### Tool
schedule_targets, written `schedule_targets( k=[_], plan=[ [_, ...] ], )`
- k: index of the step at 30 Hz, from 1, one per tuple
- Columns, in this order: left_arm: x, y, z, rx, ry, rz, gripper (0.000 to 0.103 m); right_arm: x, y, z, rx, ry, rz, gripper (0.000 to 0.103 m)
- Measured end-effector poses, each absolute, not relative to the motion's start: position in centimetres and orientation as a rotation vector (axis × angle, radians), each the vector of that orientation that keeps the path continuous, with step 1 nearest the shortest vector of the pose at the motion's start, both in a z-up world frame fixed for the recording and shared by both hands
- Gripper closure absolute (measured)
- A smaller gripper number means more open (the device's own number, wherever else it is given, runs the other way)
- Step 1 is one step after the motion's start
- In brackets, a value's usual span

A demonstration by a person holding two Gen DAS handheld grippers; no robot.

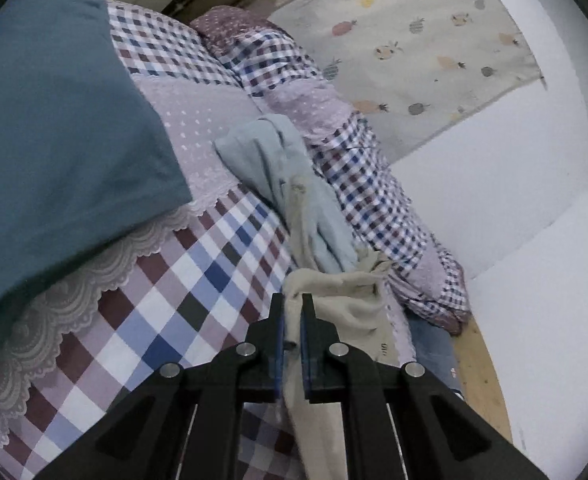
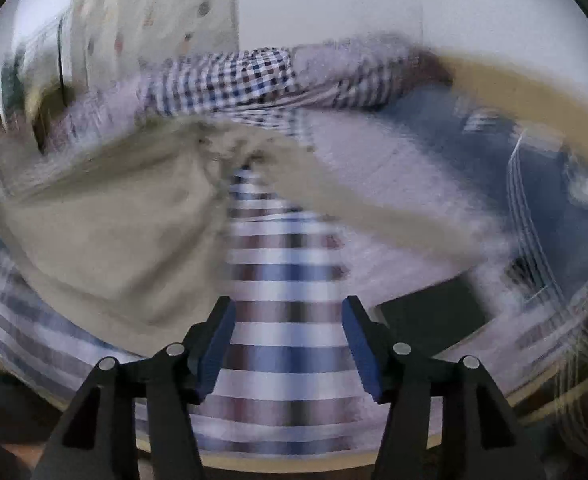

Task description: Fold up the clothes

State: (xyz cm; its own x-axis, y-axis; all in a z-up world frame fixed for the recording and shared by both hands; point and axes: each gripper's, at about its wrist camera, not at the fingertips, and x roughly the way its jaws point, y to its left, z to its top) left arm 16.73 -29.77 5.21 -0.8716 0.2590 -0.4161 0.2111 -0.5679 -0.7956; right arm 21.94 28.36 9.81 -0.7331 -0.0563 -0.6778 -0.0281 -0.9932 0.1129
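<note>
The left gripper [image 1: 292, 300] is seen pressed together on a fold of a beige garment [image 1: 334, 300], the cloth pinched between its blue pads [image 1: 279, 344]. The garment is draped over the edge of a bed covered by a checked bedspread [image 1: 197, 280]. Just beyond it, a pale blue garment [image 1: 277, 168] is bunched on the bedspread, touching the beige one. A teal pillow [image 1: 53, 140] is laid on the bed to the left, and a rolled checked quilt [image 1: 354, 152] is set along the far side.

The right gripper [image 2: 287, 308] is held spread above the bedspread, with nothing between its fingers [image 2: 217, 344]. The right wrist view is heavily blurred; the beige garment [image 2: 105, 240] is seen ahead and to the left.
</note>
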Motion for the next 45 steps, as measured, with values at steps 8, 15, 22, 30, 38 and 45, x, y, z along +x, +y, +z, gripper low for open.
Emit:
schedule_targets(
  k=[8, 15, 22, 30, 38, 45],
  plan=[
    [16.7, -29.4, 5.9, -0.74, -1.434, 2.656, 0.098, 17.8, 27.6, 4.6, 1.374, -0.477, -2.587, 0.044],
    [16.5, -29.2, 5.9, -0.77, -1.394, 2.655, 0.098, 16.4, 23.7, 2.3, 1.507, -0.127, -2.634, 0.073],
    [17.0, -28.3, 4.9, -0.861, -1.352, 2.642, 0.098, 18.8, 24.4, 5.1, 1.386, 0.015, -2.789, 0.102],
    [21.5, -22.6, 7.3, -0.873, -1.126, 2.509, 0.098, 24.4, 31.8, 11.7, 1.286, -0.111, -3.025, 0.103],
    [27.3, -17.9, 6.9, -1.018, -0.924, 2.519, 0.098, 26.4, 33.3, 8.9, 1.567, -0.015, -2.967, 0.102],
    [26.7, -16.9, 5.8, -1.227, -0.821, 2.601, 0.098, 26.9, 33.7, 6.9, 1.702, -0.012, -2.923, 0.101]
  ],
)
